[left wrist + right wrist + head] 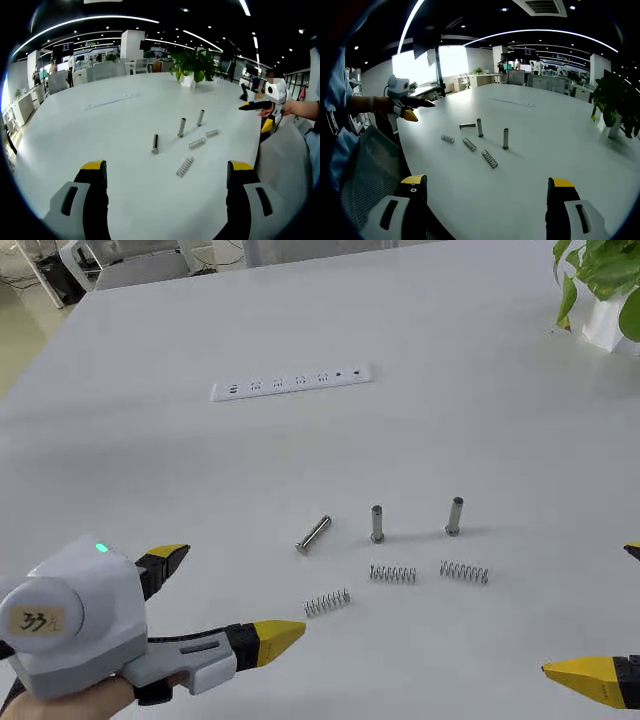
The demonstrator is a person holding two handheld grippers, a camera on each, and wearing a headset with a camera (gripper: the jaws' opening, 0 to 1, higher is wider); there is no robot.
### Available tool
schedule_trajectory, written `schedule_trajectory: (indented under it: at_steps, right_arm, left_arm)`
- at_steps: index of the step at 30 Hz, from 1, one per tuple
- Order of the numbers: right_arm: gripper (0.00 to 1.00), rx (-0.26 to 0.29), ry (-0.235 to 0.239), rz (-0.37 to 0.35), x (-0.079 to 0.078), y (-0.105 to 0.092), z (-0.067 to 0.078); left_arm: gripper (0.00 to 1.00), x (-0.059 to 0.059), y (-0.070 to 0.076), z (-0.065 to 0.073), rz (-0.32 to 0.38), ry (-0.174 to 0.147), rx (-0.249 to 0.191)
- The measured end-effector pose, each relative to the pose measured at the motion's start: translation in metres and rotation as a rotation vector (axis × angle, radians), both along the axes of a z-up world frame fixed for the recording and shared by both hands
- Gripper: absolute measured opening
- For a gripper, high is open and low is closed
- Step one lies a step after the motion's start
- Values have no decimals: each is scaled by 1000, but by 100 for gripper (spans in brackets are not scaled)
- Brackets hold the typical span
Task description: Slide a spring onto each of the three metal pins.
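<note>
Three metal pins stand out on the white table: one pin lies on its side, a second pin and a third pin stand upright. In front of them lie three loose springs: left spring, middle spring, right spring. My left gripper is open at the near left, short of the left spring. At the near right edge my right gripper is open too, apart from the right spring. Nothing sits between either gripper's jaws.
A white power strip lies farther back on the table. A potted plant stands at the far right corner. A mesh chair sits beside the table edge near my right gripper.
</note>
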State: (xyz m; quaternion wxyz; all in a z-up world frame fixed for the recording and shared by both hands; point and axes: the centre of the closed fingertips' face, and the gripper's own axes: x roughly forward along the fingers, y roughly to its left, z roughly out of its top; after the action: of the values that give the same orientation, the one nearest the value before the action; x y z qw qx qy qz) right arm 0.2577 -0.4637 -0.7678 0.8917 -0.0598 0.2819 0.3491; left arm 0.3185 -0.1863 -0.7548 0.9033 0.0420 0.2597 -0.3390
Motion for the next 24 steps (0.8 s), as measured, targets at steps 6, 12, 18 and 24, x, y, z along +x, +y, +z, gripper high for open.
schedule_trajectory:
  at_steps: [6, 12, 18, 24]
  right_arm:
    - [100, 4, 12, 6, 0, 3, -3]
    - [100, 7, 12, 7, -1, 4, -3]
    - [100, 11, 23, 12, -2, 5, -6]
    - [100, 14, 15, 5, -1, 5, -5]
  left_arm:
    - [99, 10, -6, -2, -33, 25, 25]
    - [94, 26, -12, 1, -86, 37, 64]
    - [89, 42, -18, -3, -132, 72, 132]
    - [84, 56, -25, -5, -173, 103, 178]
